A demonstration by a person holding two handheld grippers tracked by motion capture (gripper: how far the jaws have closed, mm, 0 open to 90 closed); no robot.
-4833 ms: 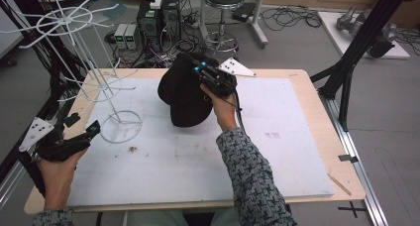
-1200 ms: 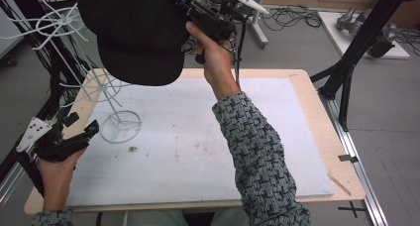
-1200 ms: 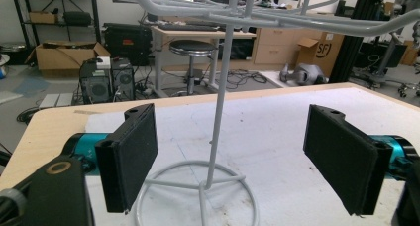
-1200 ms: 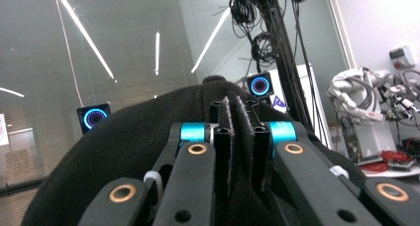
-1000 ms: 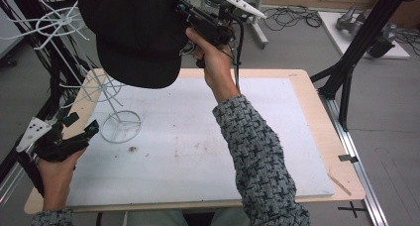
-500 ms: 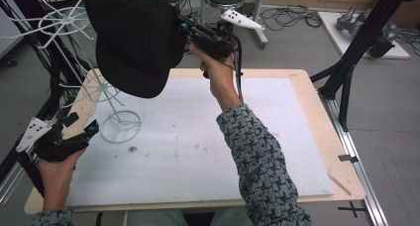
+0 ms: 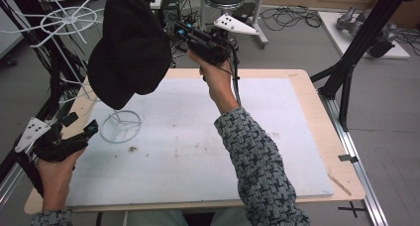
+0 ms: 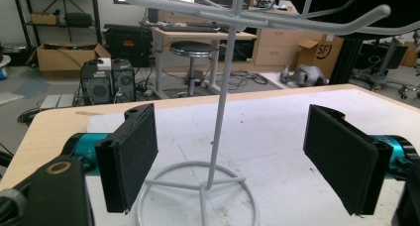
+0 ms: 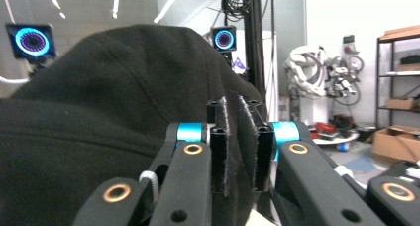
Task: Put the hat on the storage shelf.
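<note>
The black cap (image 7: 130,50) is a soft, dark fabric cap with a rounded crown, and its matte cloth shows a fine weave in the right gripper view (image 9: 99,117). It is held up in the air above the far left part of the table (image 7: 277,151), tilted, with the crown bulging toward the left and its lower edge hanging over the white wire hat stand (image 7: 120,125). That stand has a round ring base resting on the table, a thin upright pole and spoked wire arms higher up; in the left gripper view (image 8: 218,112) the pole rises from the ring, with curved arms crossing above.
</note>
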